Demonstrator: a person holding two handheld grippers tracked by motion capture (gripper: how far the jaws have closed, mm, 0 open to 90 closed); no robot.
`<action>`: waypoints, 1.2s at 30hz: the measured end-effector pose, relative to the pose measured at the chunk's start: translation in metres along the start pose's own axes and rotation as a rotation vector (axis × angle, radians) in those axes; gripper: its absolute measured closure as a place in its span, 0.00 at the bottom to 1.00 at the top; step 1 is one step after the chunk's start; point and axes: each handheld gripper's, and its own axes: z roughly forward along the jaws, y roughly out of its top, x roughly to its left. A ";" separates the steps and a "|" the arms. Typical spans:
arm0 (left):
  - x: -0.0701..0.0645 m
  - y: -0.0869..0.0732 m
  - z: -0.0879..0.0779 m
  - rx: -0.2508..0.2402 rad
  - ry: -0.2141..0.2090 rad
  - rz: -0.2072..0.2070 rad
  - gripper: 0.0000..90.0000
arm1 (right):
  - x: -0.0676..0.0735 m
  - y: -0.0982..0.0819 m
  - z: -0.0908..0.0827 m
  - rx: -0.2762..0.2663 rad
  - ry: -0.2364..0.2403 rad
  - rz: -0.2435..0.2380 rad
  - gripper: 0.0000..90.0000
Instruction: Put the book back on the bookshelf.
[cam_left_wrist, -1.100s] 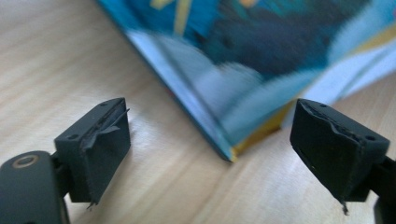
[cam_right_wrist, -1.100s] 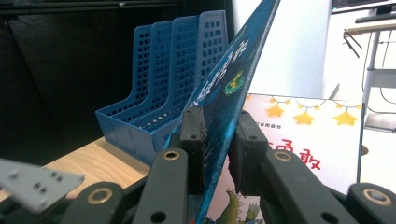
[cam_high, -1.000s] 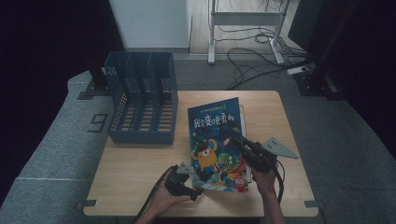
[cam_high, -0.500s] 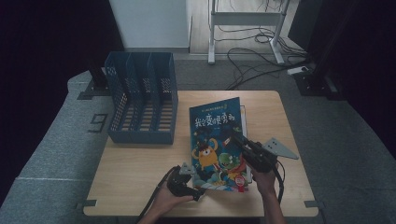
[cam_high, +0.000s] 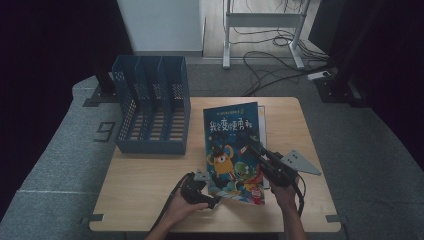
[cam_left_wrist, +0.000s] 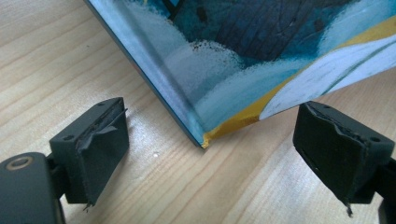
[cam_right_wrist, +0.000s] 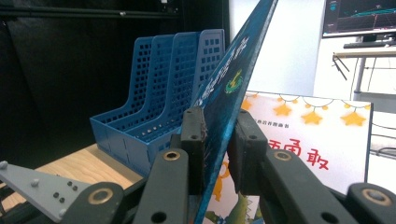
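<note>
right gripper (cam_right_wrist: 217, 140) pinching teal monster picture book (cam_high: 232, 145), cover tilting up | left gripper (cam_left_wrist: 210, 154) spreading wide beside its yellow corner

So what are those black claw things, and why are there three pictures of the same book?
A person sits at the wooden table with a hand-held gripper in each hand, like big tongs. One picture comes from a camera up high. The other two come from little cameras riding on each gripper.

The right gripper is pinching the blue picture book and tipping its cover up. Another book with yellow stars lies under it. The left gripper is open, its two black pads either side of the book's corner, not squeezing it. A blue file rack with slots stands on the table's left side.
</note>
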 end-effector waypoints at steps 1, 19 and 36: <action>0.001 0.000 0.000 0.001 0.001 0.001 0.12 | 0.000 0.001 0.000 0.005 -0.002 -0.003 0.85; 0.008 0.011 0.004 0.026 0.021 -0.013 0.11 | 0.000 0.004 0.003 -0.017 0.047 -0.034 0.87; 0.013 0.017 0.009 0.016 0.088 -0.032 0.13 | -0.003 0.004 0.000 0.001 0.075 -0.048 0.89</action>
